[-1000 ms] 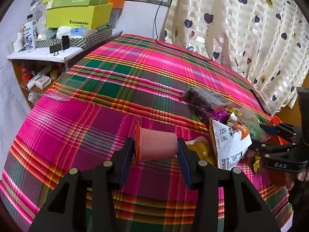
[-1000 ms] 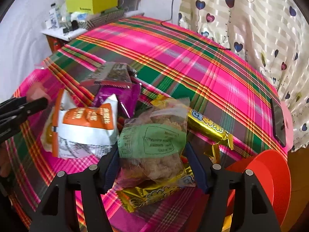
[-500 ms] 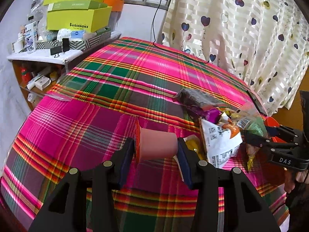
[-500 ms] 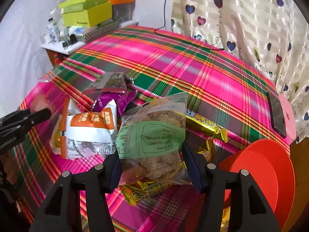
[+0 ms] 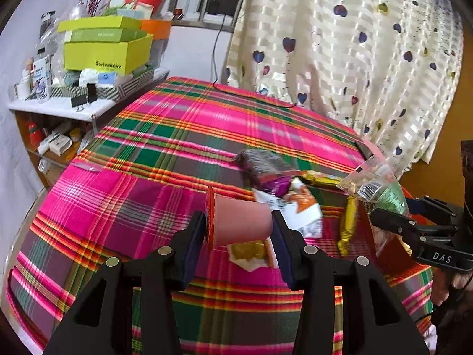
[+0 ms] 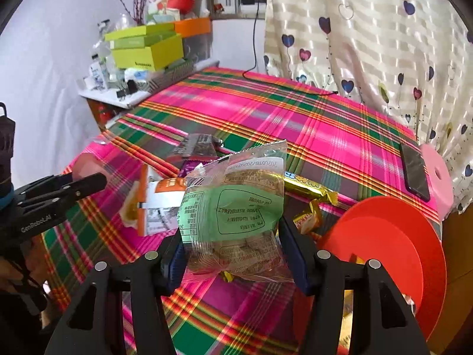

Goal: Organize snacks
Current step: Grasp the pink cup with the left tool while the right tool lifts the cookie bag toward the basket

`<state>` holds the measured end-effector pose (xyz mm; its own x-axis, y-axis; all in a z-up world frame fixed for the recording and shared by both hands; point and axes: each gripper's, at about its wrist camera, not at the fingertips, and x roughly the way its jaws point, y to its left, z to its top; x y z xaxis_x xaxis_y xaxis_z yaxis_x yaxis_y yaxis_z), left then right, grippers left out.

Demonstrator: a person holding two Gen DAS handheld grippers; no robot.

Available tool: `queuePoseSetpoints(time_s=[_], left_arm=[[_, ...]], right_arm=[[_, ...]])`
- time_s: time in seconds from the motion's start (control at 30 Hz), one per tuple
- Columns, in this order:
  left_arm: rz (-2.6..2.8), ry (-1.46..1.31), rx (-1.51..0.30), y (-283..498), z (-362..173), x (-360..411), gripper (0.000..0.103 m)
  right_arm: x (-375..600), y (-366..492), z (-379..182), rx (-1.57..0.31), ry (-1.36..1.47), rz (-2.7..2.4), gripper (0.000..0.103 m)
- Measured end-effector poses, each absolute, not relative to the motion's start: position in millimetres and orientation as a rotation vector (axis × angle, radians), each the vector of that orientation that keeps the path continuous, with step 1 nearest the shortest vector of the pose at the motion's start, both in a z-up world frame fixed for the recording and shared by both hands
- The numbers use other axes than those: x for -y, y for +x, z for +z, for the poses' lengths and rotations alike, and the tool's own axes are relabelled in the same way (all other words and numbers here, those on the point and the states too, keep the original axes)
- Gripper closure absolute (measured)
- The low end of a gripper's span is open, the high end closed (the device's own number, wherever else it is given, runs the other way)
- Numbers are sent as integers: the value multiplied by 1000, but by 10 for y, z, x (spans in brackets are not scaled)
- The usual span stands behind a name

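Observation:
My left gripper (image 5: 239,233) is shut on a pink jelly cup (image 5: 239,220) lying sideways, red lid to the left, held above the plaid tablecloth (image 5: 183,136). My right gripper (image 6: 233,251) is shut on a clear bag with a green label (image 6: 233,207), lifted above the pile; the bag also shows in the left wrist view (image 5: 381,189). On the cloth lie a white and orange packet (image 6: 159,204), a purple packet (image 5: 272,182), a dark packet (image 6: 198,145) and gold-wrapped bars (image 6: 310,188).
A red round plate (image 6: 393,254) stands at the table's right front edge. A black phone (image 6: 414,168) lies on a pink stool top (image 6: 437,174). A cluttered shelf with yellow-green boxes (image 5: 106,50) is at the far left. A heart-print curtain (image 5: 354,44) hangs behind.
My right gripper has lifted the green-label bag up off the pile. My left gripper has risen a little with the jelly cup still held.

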<state>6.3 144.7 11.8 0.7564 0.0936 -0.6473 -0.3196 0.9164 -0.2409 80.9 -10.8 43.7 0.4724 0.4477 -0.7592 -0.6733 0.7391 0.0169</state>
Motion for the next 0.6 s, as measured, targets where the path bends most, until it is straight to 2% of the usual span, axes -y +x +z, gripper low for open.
queuePoseSetpoints(time_s=[0.6], left_arm=[[137, -269, -659, 34, 413, -776, 57]], right_arm=[[653, 454, 666, -769, -222, 676, 46]])
